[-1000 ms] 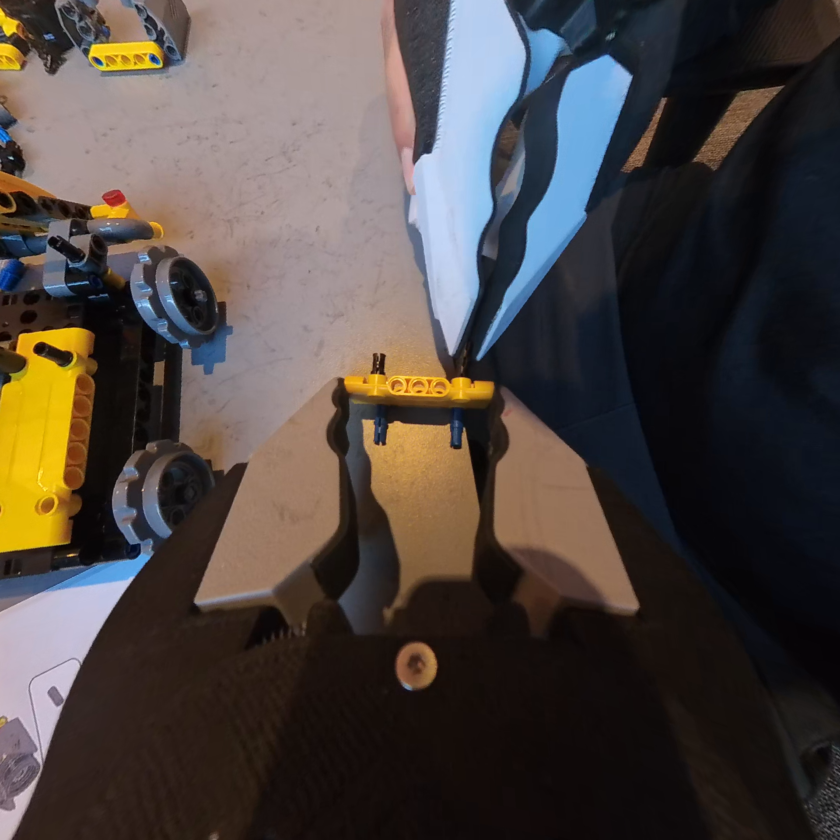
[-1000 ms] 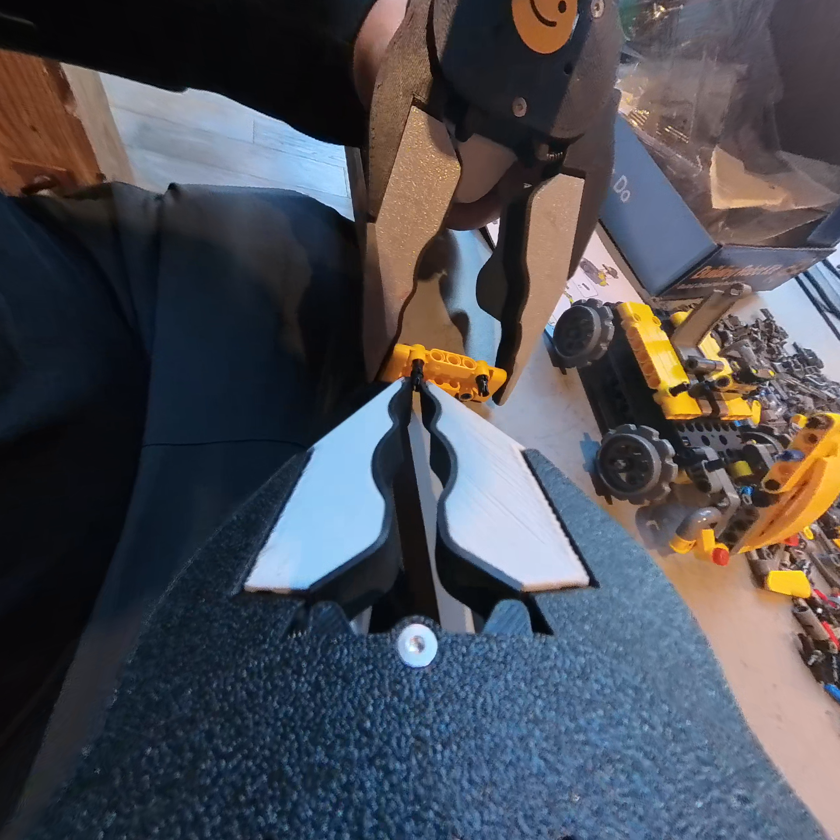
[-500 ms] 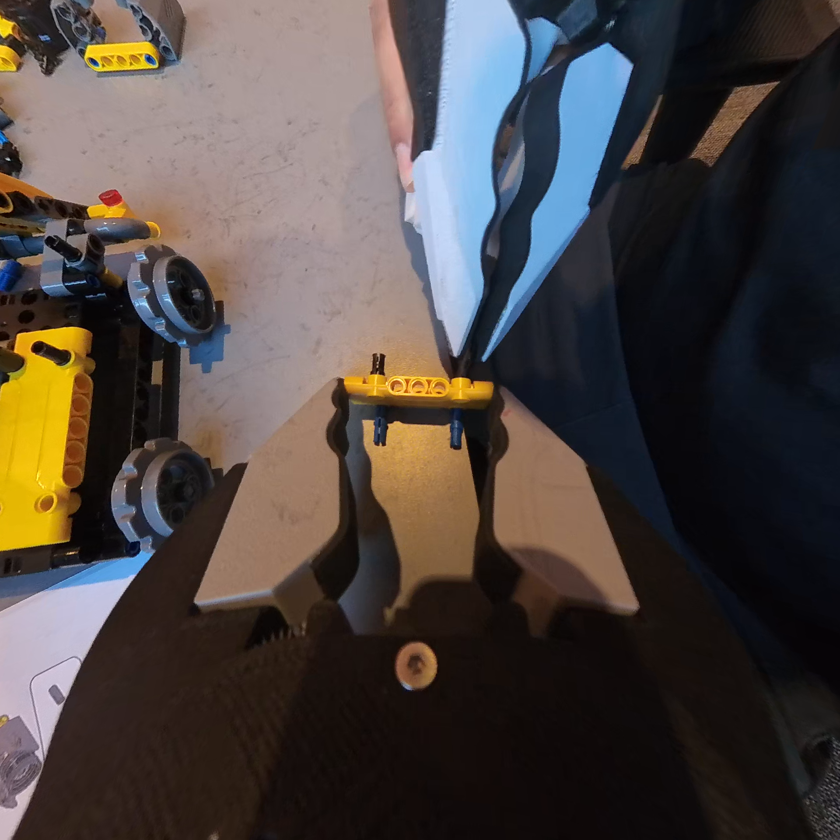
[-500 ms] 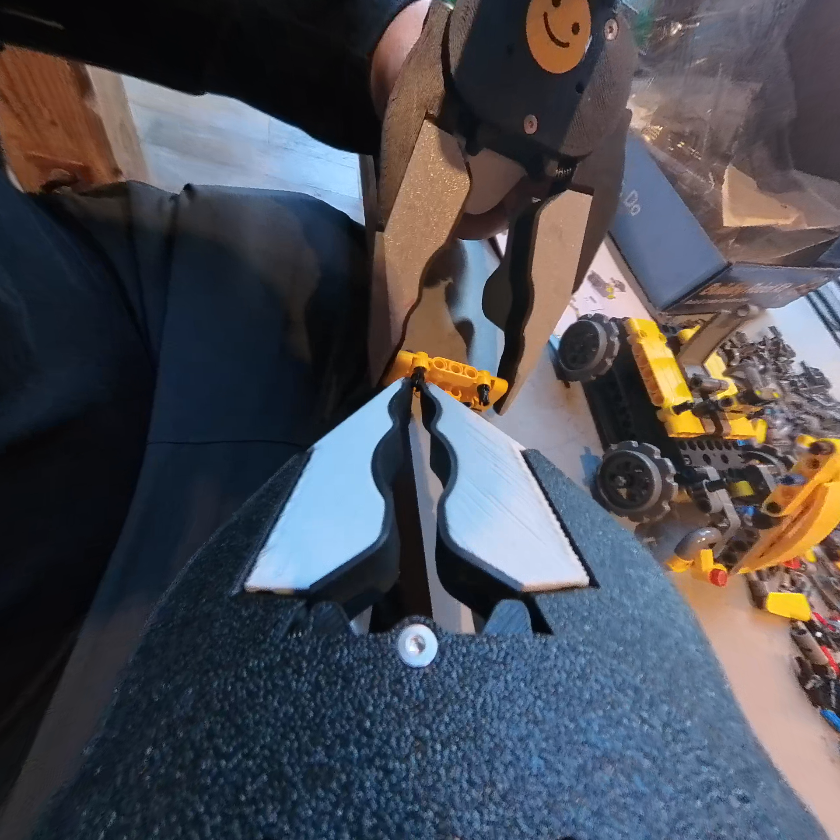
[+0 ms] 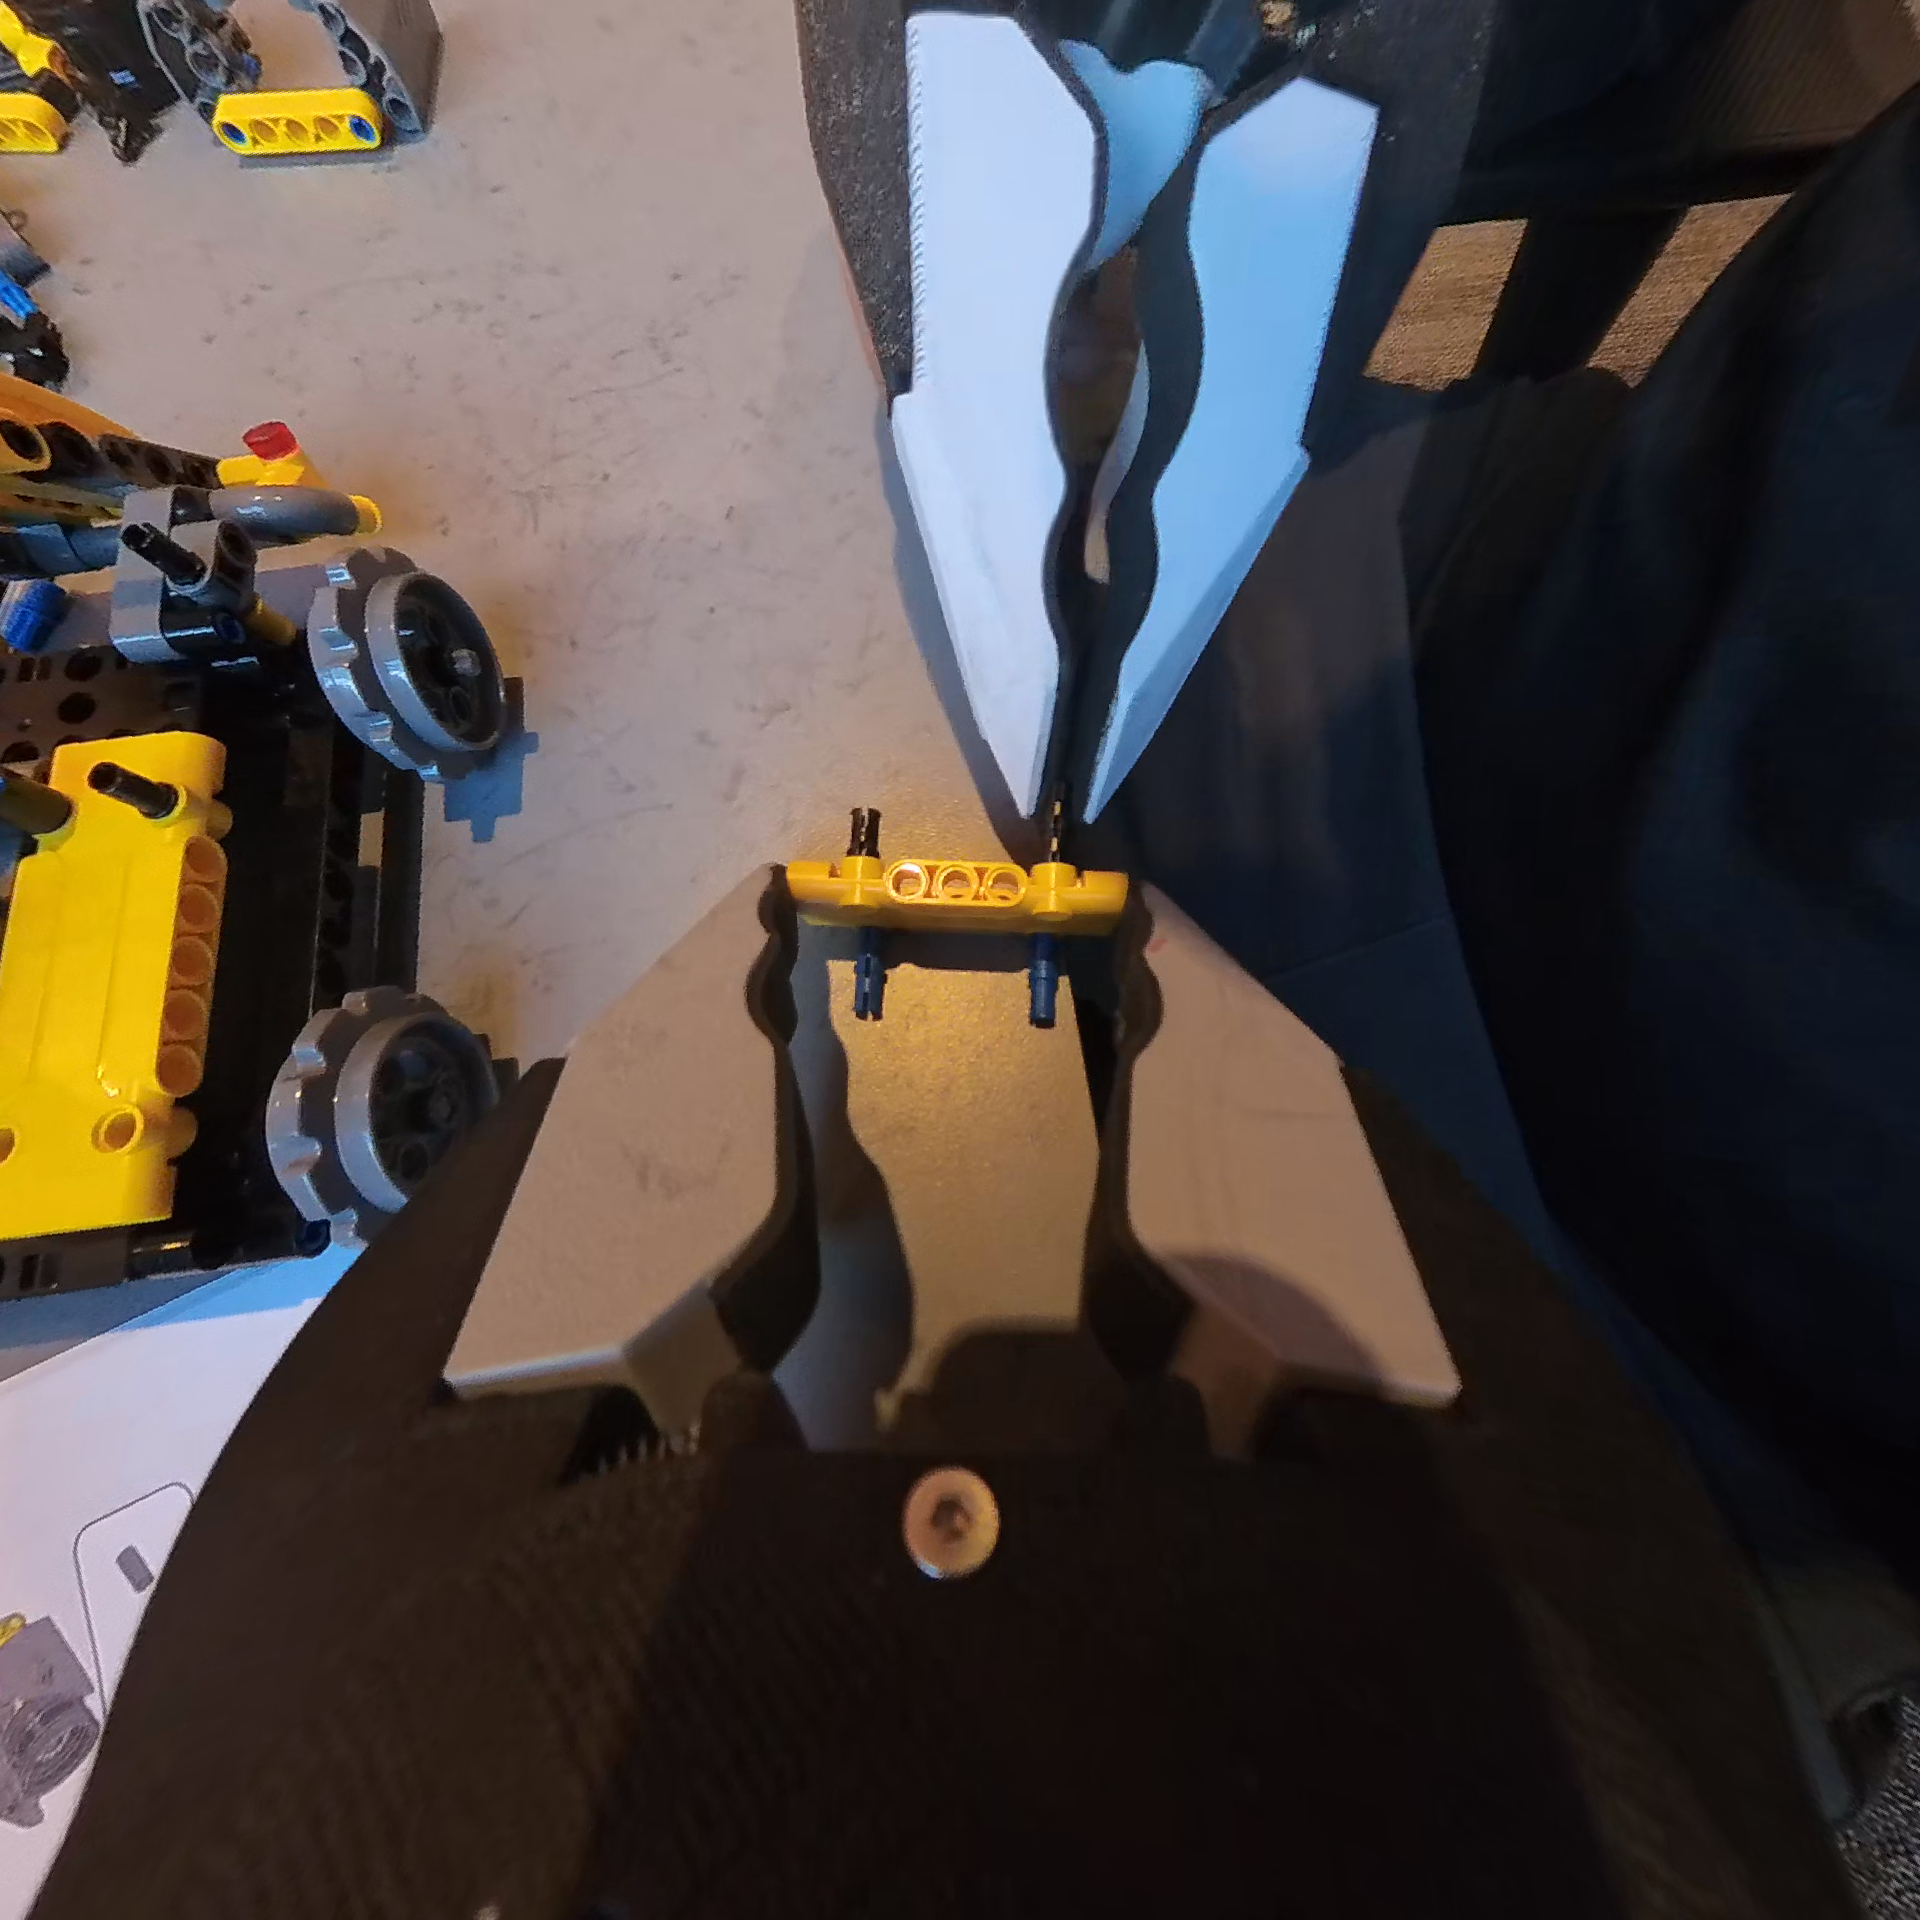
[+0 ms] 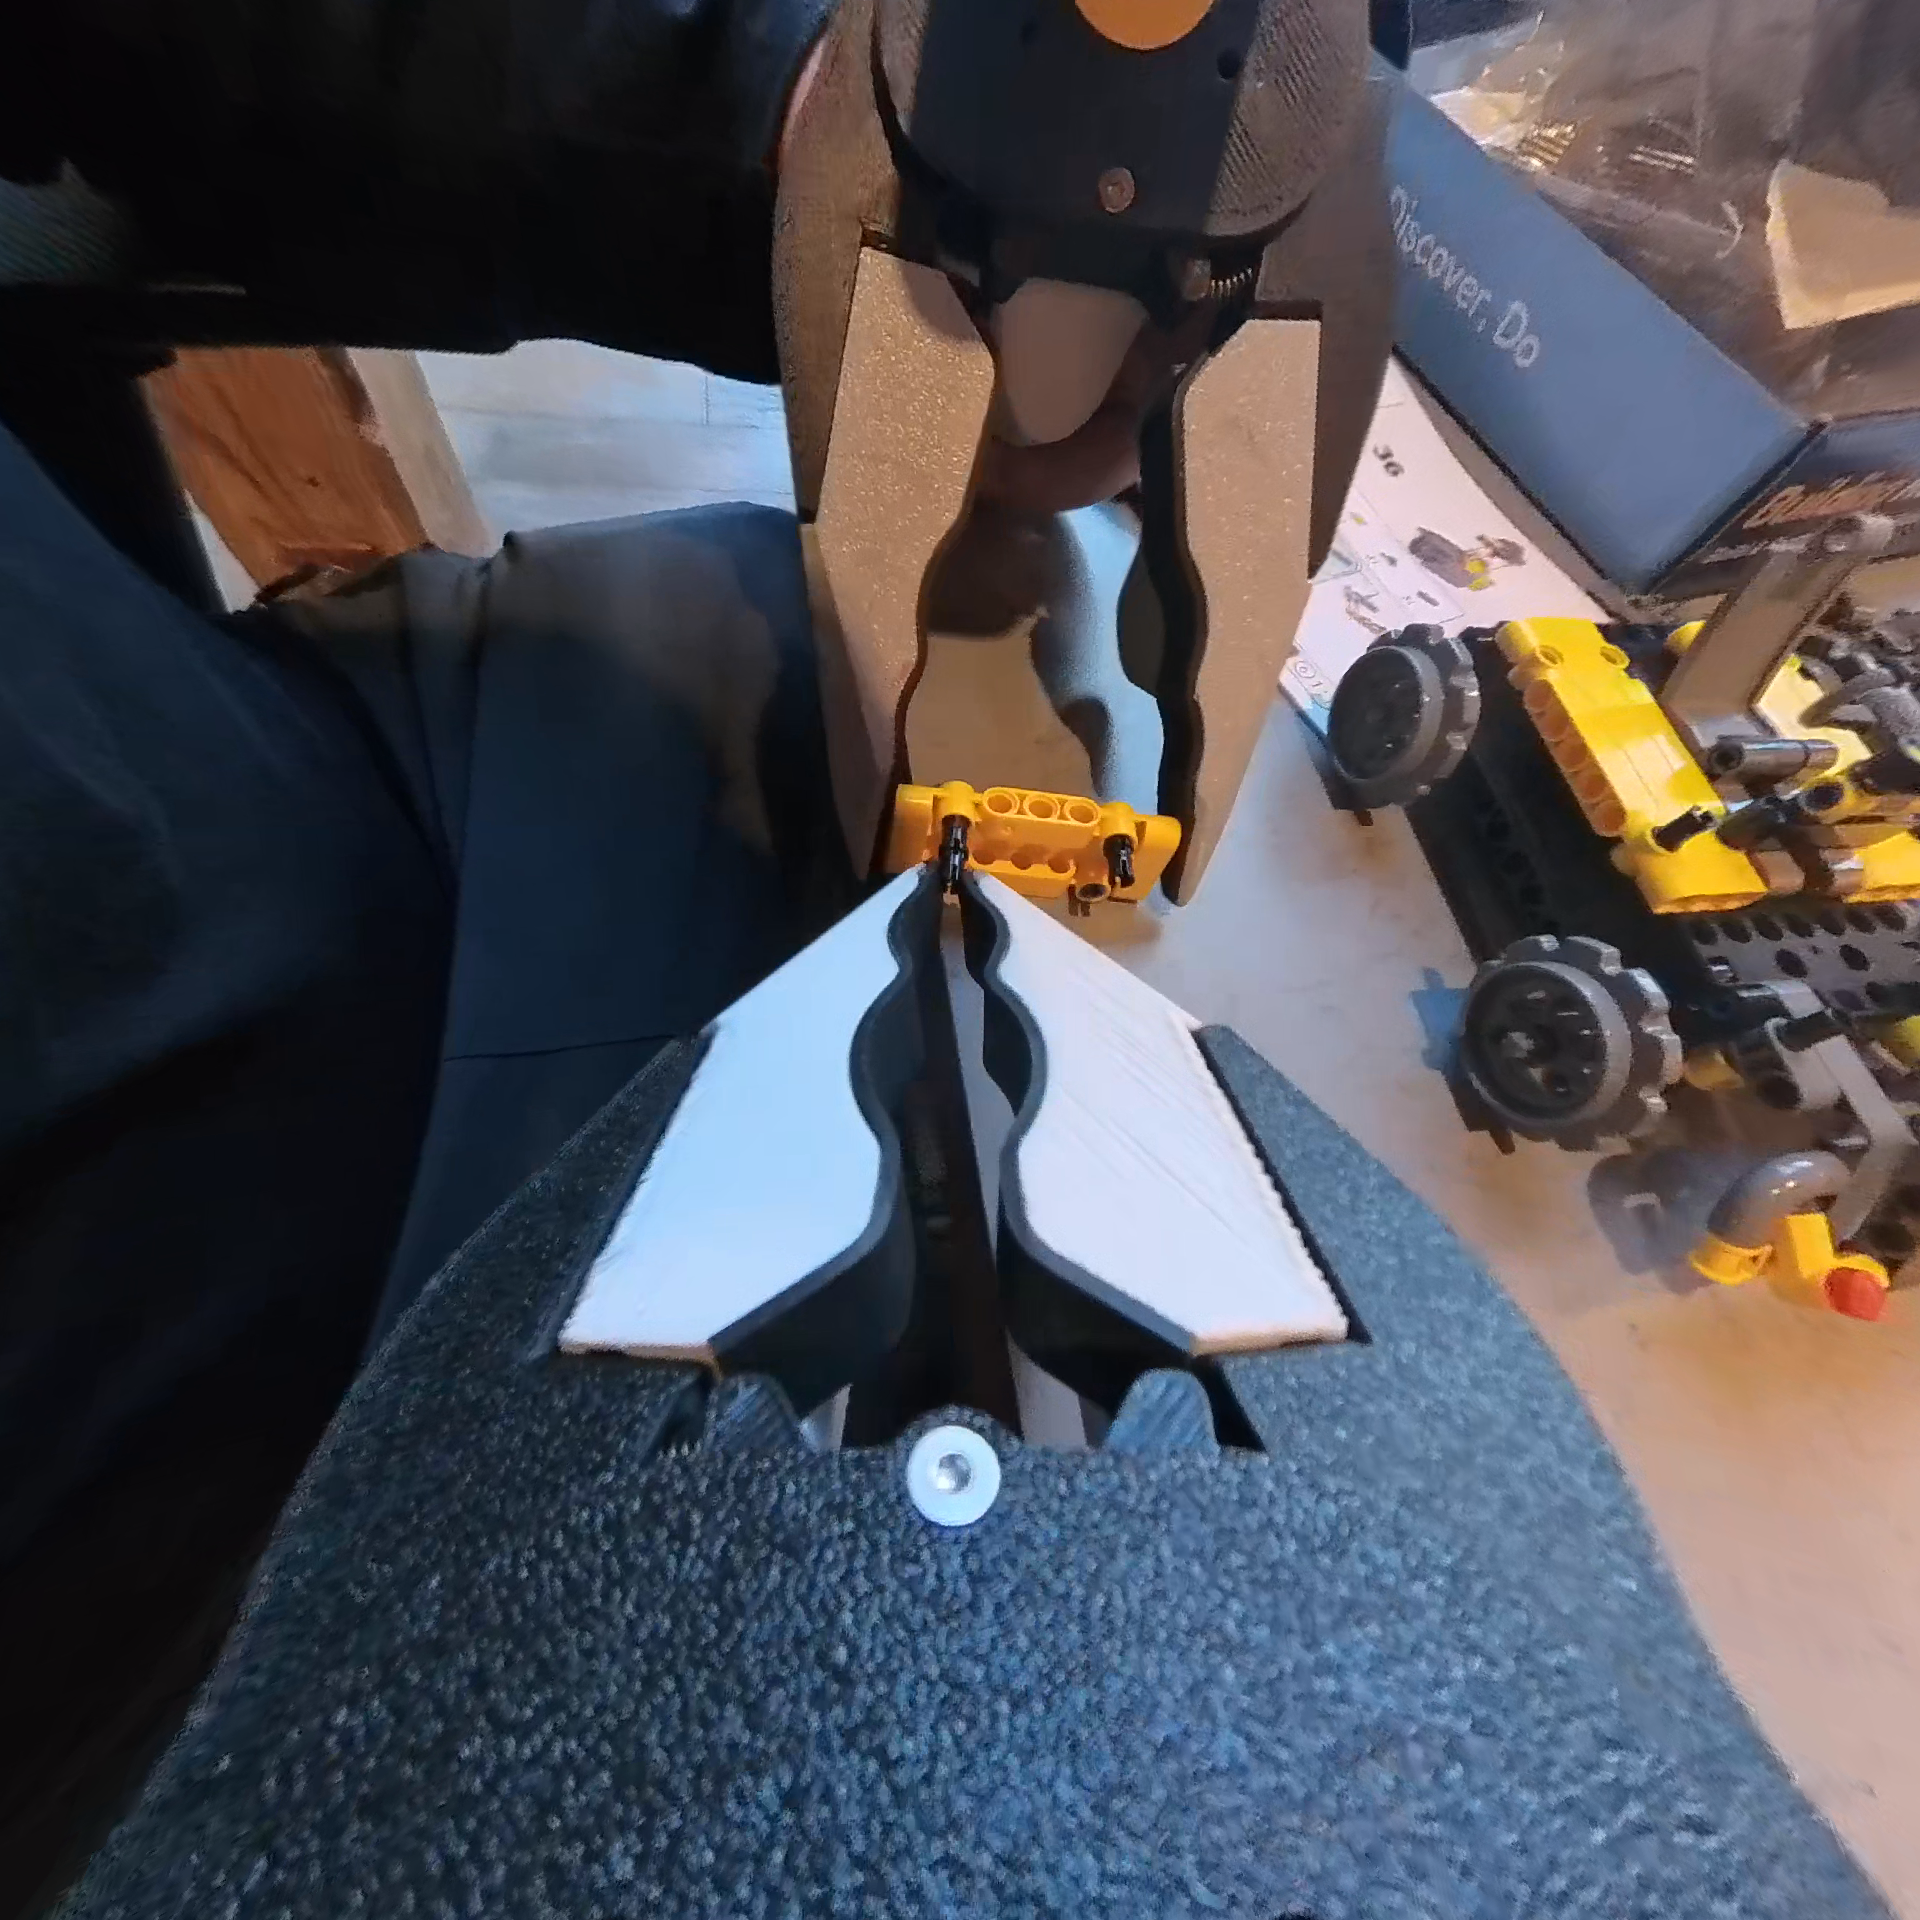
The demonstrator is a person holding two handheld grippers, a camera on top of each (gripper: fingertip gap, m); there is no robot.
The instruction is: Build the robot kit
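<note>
My left gripper (image 5: 954, 894) is shut on a short yellow beam (image 5: 956, 885) with three round holes, held by its two ends above the table. Two blue pins (image 5: 869, 979) hang from its near side and a black pin (image 5: 864, 827) stands at its far left. My right gripper (image 5: 1058, 812), with white fingers, comes from above and is shut on a thin black pin (image 5: 1058, 821) at the beam's right end. In the right wrist view my right gripper (image 6: 948, 883) pinches the black pin (image 6: 952, 847) seated in the yellow beam (image 6: 1039, 840), which the left gripper (image 6: 1029, 862) holds.
A yellow and black toy vehicle with grey wheels (image 5: 410, 665) stands on the beige table (image 5: 582, 343) at left; it shows at right in the right wrist view (image 6: 1621, 790). Loose parts (image 5: 296, 127), an instruction sheet (image 5: 114, 1455), a dark box (image 6: 1579, 343) and a person's dark clothing (image 5: 1662, 727) are near. Both grippers' tips are close together, under 4 cm apart.
The right gripper has tilted and shifted slightly over the beam while keeping its pinch on the black pin. The left gripper and the yellow beam have hardly moved.
</note>
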